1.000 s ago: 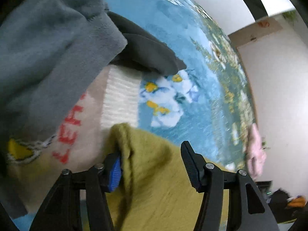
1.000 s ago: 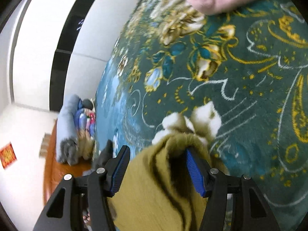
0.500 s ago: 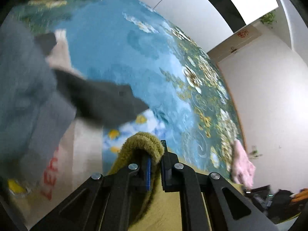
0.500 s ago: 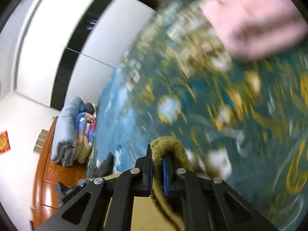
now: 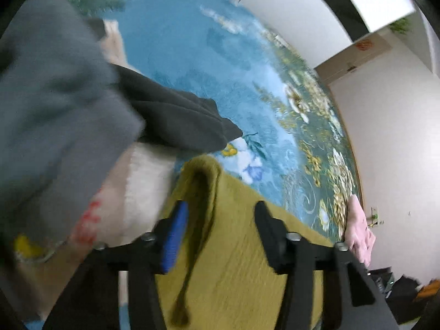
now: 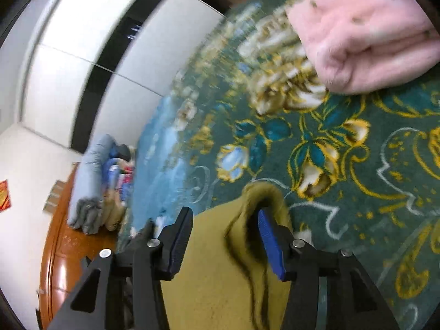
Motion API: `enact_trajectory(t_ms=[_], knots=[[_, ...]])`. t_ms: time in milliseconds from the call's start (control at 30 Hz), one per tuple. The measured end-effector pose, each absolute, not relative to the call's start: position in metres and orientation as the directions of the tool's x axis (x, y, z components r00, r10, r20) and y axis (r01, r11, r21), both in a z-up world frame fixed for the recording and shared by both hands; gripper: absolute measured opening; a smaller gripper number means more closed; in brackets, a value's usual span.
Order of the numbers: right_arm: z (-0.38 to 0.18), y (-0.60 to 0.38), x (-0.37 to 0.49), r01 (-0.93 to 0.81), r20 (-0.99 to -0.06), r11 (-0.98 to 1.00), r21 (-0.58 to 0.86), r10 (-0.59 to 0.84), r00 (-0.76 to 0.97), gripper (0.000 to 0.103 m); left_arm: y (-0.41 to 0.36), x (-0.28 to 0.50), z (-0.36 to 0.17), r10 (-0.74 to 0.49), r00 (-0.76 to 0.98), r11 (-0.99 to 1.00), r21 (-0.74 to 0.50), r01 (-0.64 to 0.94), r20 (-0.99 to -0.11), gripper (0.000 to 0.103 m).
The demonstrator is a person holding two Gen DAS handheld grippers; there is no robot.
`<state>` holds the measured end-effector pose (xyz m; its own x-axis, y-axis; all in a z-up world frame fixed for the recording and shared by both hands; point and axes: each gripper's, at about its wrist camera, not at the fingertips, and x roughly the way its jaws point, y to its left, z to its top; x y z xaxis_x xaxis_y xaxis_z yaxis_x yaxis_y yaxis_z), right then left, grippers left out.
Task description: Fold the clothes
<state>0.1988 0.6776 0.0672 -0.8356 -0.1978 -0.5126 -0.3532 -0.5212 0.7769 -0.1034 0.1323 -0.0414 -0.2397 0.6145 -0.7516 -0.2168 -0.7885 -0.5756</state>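
- Left gripper (image 5: 220, 229): jaws wide apart, straddling a raised fold of the olive garment (image 5: 233, 264) at lower centre.
- Right gripper (image 6: 224, 240): jaws wide too, over the same garment's corner.
- Floral carpet (image 6: 343, 165) lies beneath.
- Pink garment (image 6: 365, 27) folded, upper right.

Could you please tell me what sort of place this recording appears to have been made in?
Probably a bedroom at home: clothes lie on a blue floral blanket that seems to cover a bed, rolled bedding is stacked against a wooden headboard, and a folded pink garment rests nearby.
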Motion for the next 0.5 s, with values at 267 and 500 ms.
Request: enact_trajectory(t_ms=[267,500], knots=[[0.027,0.605,0.25,-0.324,-0.517,-0.486,0.812,-0.339,-0.786,0.054,0.079,-0.007,-0.077,0.687,-0.119,-0.724,-0.661,-0.195,-0.717,0.055],[0.007,0.588,0.234,-0.374,-0.526,-0.424,0.825,-0.332,-0.783,0.043,0.111,0.007,-0.098,0.655,-0.082,-0.753,-0.637,-0.166,-0.751,0.05]])
